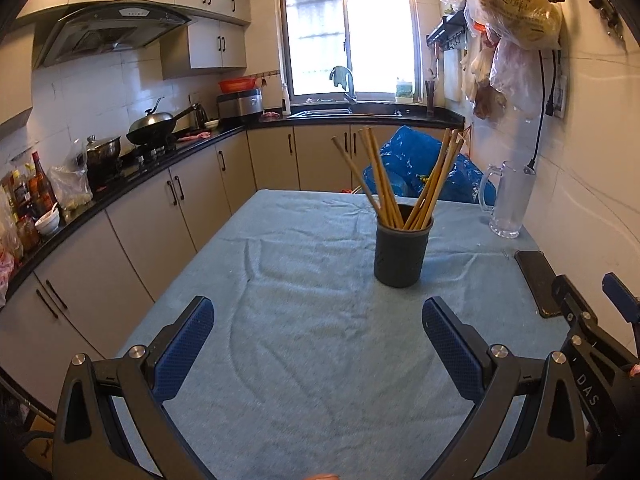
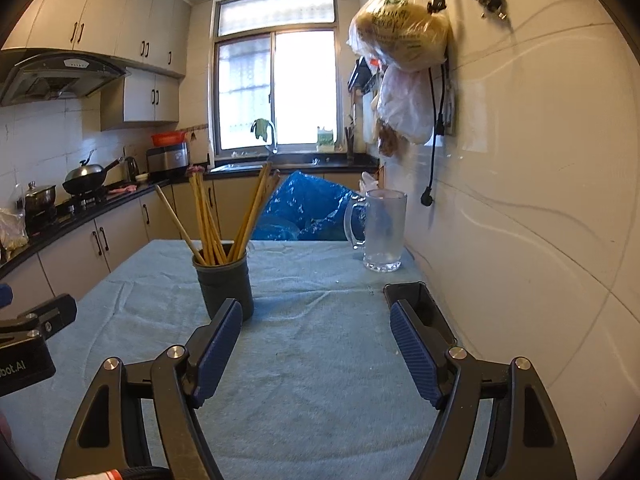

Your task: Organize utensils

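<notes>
Left wrist view: the left claw [image 1: 318, 344] stands released, its two blue pads wide apart over bare cloth, with nothing between them. Right wrist view: the right claw [image 2: 316, 346] is likewise released and empty, pads spread, pointing slightly downward over the tabletop [image 2: 312, 392].

Landmark: the dark holder cup [image 1: 402, 250] stands upright on the blue cloth. The chopsticks [image 1: 400, 176] are all inside it, fanned in two bunches leaning left and right against the rim. Both claws are short of the cup and apart from it; in the right wrist view the cup [image 2: 226, 284] sits just beyond the left pad. A glass mug [image 1: 508, 202] stands beyond and to the right of the cup, near the wall. A dark phone [image 1: 538, 280] lies flat to the right of the cup, close to the right claw [image 1: 596, 308] as seen at that edge of the frame. A blue plastic bag [image 1: 420, 160] lies behind the cup, past the far edge of the tabletop.

Judgement: no loose utensil shows on the cloth, so the step in hand is either the start, before any chopstick is drawn out, or the close, with all of them stowed. The frames do not settle which. If work remains, the next move calls for one claw to steady the cup while the other closes narrowly on a single stick near its upper end, since the sticks cross and crowd.
</notes>
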`<state>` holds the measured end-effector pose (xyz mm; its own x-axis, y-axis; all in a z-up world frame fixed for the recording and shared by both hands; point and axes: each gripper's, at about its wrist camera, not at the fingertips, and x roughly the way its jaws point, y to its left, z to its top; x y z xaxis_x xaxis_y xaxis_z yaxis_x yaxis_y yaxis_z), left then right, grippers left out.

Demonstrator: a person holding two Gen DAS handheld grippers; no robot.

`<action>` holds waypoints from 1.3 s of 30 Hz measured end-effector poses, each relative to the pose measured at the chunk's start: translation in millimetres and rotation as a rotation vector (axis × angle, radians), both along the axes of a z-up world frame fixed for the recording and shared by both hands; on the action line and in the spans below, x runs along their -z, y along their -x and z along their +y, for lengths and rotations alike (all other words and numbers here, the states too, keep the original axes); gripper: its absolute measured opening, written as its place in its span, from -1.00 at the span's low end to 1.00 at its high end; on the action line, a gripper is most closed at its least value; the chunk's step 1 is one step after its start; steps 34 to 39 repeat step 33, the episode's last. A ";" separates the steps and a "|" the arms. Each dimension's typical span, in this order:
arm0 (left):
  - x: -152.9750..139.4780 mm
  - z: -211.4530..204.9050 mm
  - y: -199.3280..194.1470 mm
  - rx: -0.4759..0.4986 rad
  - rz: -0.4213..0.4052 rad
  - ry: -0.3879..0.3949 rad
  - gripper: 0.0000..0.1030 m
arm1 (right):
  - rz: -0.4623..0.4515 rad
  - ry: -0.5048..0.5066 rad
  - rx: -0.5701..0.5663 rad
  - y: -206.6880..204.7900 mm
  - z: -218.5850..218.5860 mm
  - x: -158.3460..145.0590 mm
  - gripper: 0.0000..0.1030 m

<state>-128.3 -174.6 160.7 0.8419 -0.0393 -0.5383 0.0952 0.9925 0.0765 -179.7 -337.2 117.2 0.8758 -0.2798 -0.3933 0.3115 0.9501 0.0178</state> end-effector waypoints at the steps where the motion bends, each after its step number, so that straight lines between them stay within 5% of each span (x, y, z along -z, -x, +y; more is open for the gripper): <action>1: 0.2 -2.3 -1.7 -0.001 -0.001 0.000 1.00 | 0.005 -0.001 -0.005 -3.1 -2.4 0.2 0.56; 11: 18.0 -3.6 -13.3 0.013 0.071 0.026 1.00 | 0.093 -0.025 -0.045 -30.7 -9.7 11.9 0.56; 21: 20.5 42.5 -14.9 0.019 0.071 0.045 1.00 | 0.116 -0.083 -0.004 -29.1 18.9 27.9 0.56; 39: 29.4 81.7 -31.8 0.010 0.103 0.087 1.00 | 0.141 0.014 -0.037 -41.0 67.9 22.1 0.56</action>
